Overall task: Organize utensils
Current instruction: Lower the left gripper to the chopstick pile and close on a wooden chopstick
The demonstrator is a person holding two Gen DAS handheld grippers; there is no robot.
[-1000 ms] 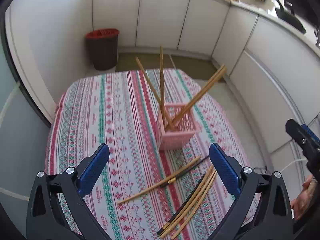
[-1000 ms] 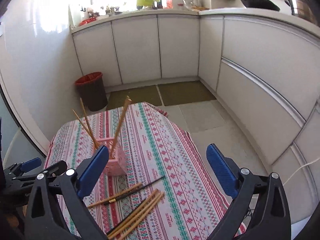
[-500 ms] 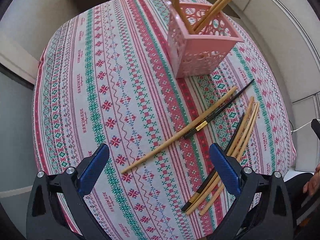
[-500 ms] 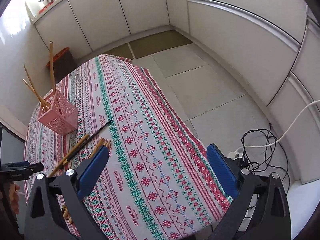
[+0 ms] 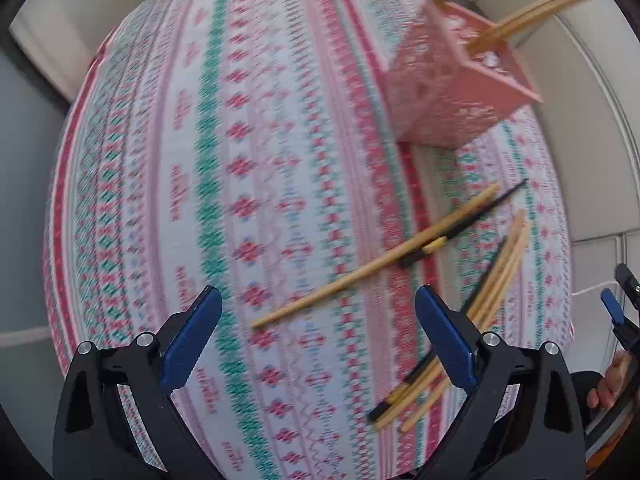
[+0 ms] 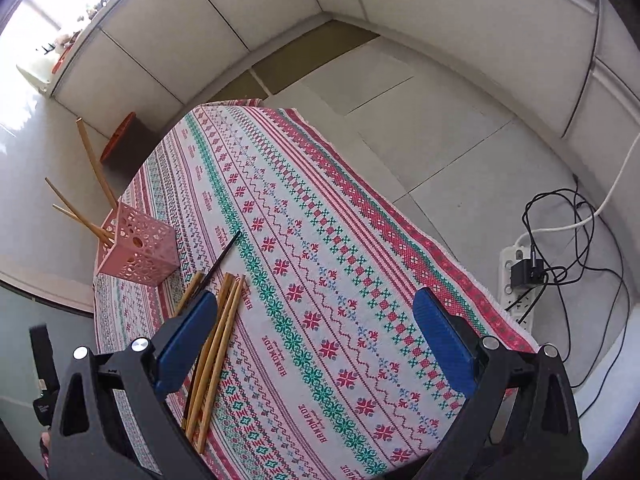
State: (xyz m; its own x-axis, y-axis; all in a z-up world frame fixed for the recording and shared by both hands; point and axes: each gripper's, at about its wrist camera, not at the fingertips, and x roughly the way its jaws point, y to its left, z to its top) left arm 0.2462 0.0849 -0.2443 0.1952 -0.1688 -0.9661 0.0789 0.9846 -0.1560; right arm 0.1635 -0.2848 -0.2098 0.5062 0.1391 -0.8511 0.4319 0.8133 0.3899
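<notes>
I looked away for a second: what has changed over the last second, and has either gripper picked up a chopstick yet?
Both cameras tipped down from the cabinets toward the table. The left gripper dropped close over the loose chopsticks; the right gripper swung over the tablecloth. Nothing was grasped: both are open and empty. The pink basket, the chopsticks standing in it and the loose ones have not moved.

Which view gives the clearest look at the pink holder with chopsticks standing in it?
The right wrist view: the pink holder is sharp and whole, cut-out walls and three standing chopsticks visible. The left wrist view shows it closer but motion-blurred, with its chopsticks partly cropped by the frame's top edge.
</notes>
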